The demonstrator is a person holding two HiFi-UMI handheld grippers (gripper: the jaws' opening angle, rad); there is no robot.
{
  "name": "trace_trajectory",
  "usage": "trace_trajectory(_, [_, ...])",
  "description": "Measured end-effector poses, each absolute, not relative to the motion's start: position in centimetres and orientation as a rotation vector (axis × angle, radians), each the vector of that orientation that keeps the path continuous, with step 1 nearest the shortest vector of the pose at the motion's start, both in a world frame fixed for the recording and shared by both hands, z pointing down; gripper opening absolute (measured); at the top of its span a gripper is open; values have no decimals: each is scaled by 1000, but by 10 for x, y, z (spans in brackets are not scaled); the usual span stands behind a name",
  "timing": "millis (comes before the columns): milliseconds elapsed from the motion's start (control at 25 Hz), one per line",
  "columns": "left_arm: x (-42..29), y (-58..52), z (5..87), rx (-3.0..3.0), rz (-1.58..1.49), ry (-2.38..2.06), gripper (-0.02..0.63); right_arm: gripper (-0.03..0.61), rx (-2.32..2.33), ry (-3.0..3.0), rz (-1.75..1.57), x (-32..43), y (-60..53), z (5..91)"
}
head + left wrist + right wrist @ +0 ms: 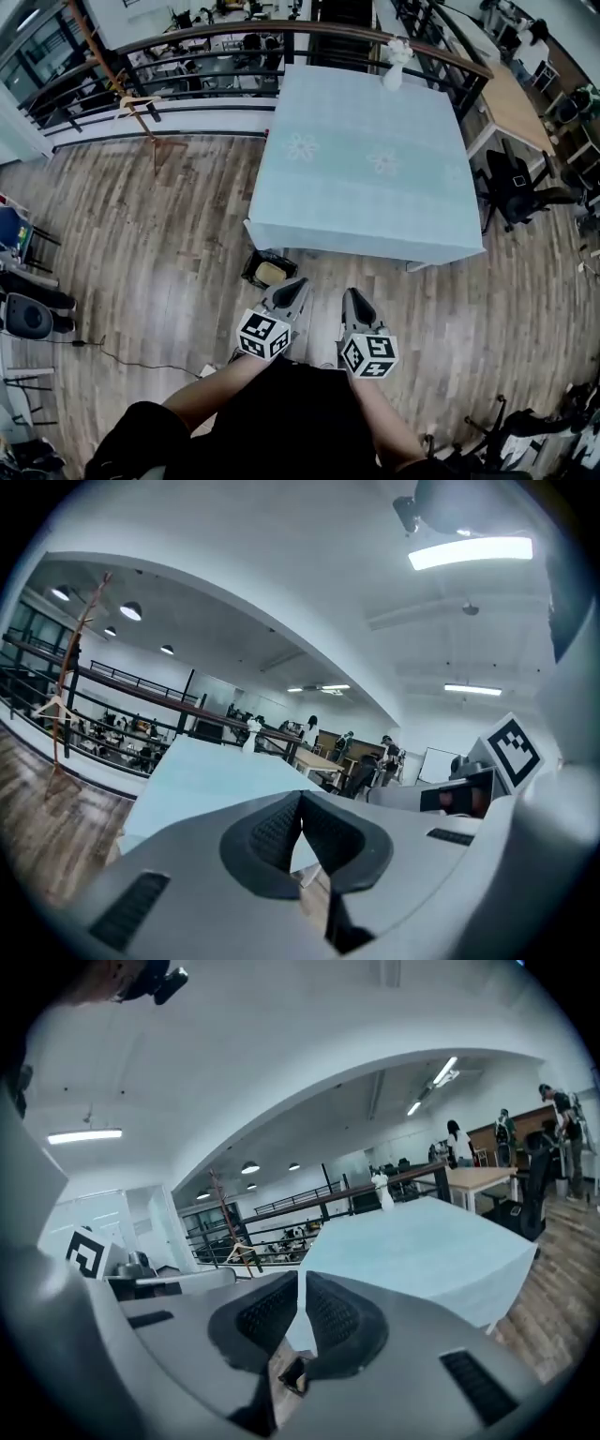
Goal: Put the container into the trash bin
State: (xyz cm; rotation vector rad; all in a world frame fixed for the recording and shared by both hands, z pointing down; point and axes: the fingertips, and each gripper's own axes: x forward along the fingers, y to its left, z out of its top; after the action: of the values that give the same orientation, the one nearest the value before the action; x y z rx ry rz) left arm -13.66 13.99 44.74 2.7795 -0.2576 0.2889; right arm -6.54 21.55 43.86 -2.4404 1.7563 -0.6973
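Jaws on the left gripper (pixel 300 801) are pressed together at the tip, with nothing between them. The right gripper (pixel 300 1283) has its jaws drawn in to a hairline slit, also empty.

In the head view both are held side by side above the wooden floor (pixel 141 234), pointing toward 12 o'clock. The black trash bin (pixel 251 266) stands on the floor at 11 o'clock from the left gripper, close to its tip. The tan container (pixel 272 273) lies inside the bin.

The near left corner of the table (pixel 366 178), with its pale blue cloth, hangs just beyond the bin at 12 o'clock. A white figurine (pixel 397 62) stands at the table's far edge. A dark railing (pixel 187 42) runs behind it, and a wooden coat stand (pixel 141 103) is at 10 o'clock. An office chair (pixel 516 187) sits at 2 o'clock, and a speaker (pixel 28 317) is at 9 o'clock.
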Motion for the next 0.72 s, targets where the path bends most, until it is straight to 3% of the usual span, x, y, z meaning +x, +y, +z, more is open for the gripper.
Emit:
trace_trajectory(440, [-90, 306, 384, 2863, 148, -237, 14, 35, -2501, 1831, -394, -62, 332, 378])
trace_trajectory(720, [-101, 327, 370, 2924, 168, -242, 14, 35, -2532, 1790, -383, -75, 354, 374])
